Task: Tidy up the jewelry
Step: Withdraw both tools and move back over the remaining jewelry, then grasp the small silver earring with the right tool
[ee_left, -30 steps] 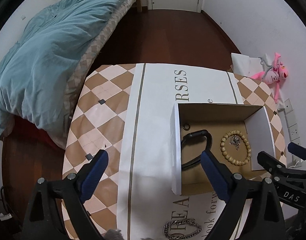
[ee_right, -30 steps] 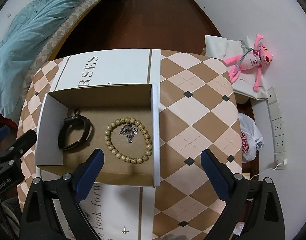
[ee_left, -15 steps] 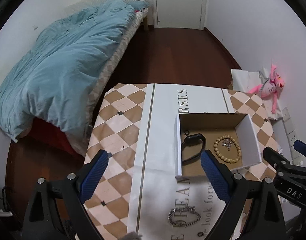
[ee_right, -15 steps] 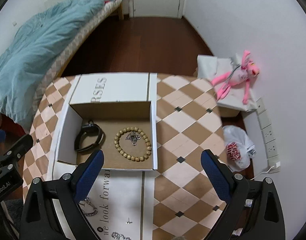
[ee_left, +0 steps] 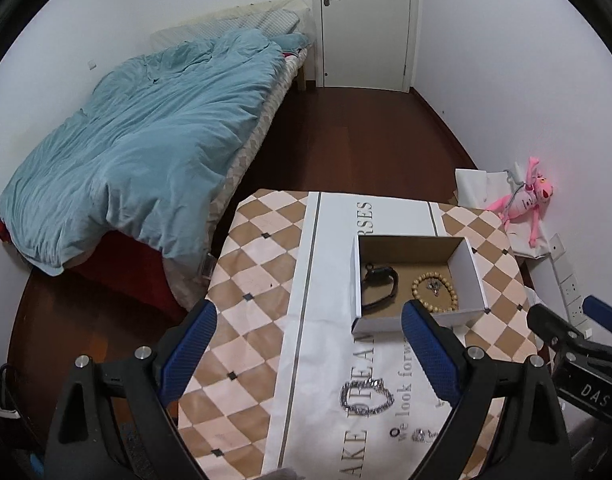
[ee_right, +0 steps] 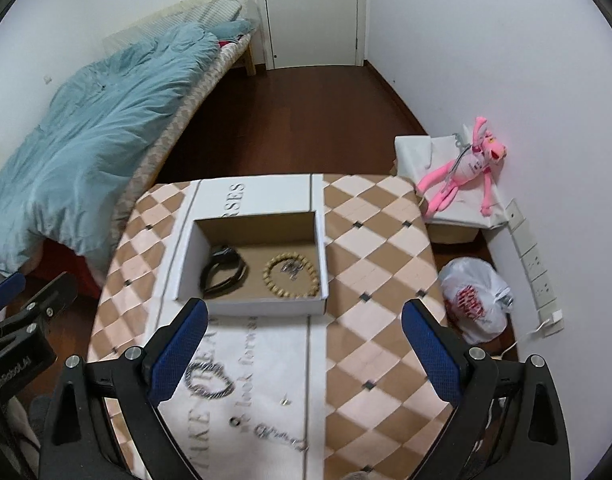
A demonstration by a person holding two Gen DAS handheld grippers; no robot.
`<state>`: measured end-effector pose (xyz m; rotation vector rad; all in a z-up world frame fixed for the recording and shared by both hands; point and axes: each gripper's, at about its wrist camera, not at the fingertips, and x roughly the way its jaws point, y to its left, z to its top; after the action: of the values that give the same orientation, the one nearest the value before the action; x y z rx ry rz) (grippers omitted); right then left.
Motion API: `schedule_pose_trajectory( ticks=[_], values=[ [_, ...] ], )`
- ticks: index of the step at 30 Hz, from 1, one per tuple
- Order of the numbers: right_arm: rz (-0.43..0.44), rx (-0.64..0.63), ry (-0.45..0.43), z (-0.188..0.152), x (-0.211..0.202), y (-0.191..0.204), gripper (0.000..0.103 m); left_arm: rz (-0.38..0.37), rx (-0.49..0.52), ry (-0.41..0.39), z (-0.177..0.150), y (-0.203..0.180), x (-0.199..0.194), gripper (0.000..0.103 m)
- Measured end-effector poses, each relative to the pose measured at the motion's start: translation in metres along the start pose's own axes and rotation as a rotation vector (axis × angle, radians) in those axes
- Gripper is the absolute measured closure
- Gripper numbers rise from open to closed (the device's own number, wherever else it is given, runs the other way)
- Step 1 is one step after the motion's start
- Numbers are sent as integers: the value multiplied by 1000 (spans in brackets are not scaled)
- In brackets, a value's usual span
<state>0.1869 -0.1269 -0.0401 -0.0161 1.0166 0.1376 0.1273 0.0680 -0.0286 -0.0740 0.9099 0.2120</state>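
1. The left gripper (ee_left: 308,342) hangs above the near left part of the table (ee_left: 257,264), its blue-padded fingers (ee_left: 189,344) spread wide with nothing between them.
2. The right gripper (ee_right: 303,342) is likewise wide open and empty, raised over the near edge of the table, right of the left one.
3. A cardboard box (ee_right: 249,306), white outside and brown inside, stands open on the white printed runner (ee_left: 330,264) at the middle of the table.
4. Inside the box, a black band (ee_right: 221,270) lies on the left and a ring of wooden beads (ee_right: 291,276) on the right, apart from each other.
5. A small silver piece (ee_right: 290,267) rests inside the bead ring.
6. Nearer than the box, on the runner, a silver chain bracelet (ee_left: 368,396) lies in a loop, well apart from the box.
7. Nearer still sit a small dark ring (ee_left: 394,433) and a small glittering piece (ee_left: 420,435), side by side.
8. The right wrist view also shows a tiny stud (ee_right: 283,401) on the runner and a blurred silver item (ee_right: 279,436) at its near end; what it is cannot be told.
9. A bed with a teal duvet (ee_left: 137,152) stands to the far left; a pink plush toy (ee_right: 464,172) lies by the right wall, a white plastic bag (ee_right: 474,300) on the floor near it.
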Motion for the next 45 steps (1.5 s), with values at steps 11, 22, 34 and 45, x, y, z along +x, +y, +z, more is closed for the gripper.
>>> schedule_pose_trajectory(
  ticks=[11,22,34,45],
  values=[
    [20,78,222,-120,58,-20,5,47,52,200,-103,-5,51,9],
    [-47,49,276,-185,112,-6,44,57,75,336,-152,-13,90,9],
    [-13,121,206,-188,97,-46,103,-26,152,331,-159,-60,95,9],
    [105,254,276,-184,99,-85,102,-115,238,348,-162,-108,113,61]
  ],
)
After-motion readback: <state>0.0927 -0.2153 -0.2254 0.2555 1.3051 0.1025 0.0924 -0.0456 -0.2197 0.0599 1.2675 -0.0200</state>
